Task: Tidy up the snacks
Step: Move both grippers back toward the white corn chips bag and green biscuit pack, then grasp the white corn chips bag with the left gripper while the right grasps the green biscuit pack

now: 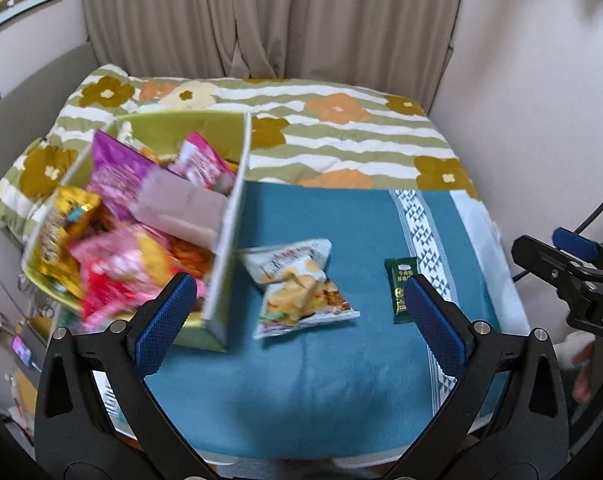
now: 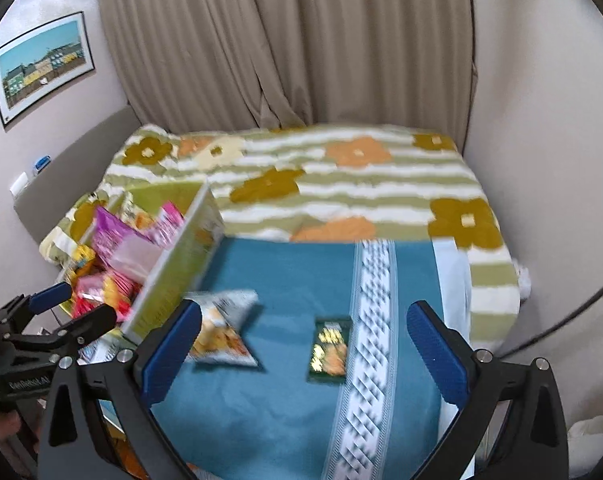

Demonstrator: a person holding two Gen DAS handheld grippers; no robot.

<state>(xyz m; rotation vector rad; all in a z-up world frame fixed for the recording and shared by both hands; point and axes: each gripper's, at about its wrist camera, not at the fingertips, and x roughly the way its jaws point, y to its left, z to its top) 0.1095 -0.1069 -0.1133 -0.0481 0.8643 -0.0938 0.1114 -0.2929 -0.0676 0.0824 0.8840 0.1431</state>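
A green cardboard box [image 1: 225,236] full of several colourful snack packets stands at the left of a teal bed cover [image 1: 341,220]; it also shows in the right wrist view [image 2: 173,264]. Two white chip bags [image 1: 301,288] lie overlapped just right of the box, also seen in the right wrist view [image 2: 221,328]. A small dark green bar packet [image 1: 401,290] lies further right, near a white patterned stripe [image 2: 329,350]. My left gripper [image 1: 297,320] is open and empty above the chip bags. My right gripper [image 2: 305,352] is open and empty above the green packet.
A floral green-striped quilt [image 1: 341,132] covers the far half of the bed. Beige curtains [image 2: 301,40] hang behind. White walls close in on the right. The right gripper shows at the right edge of the left wrist view [image 1: 573,268]; the left gripper shows at the left of the right wrist view [image 2: 57,320].
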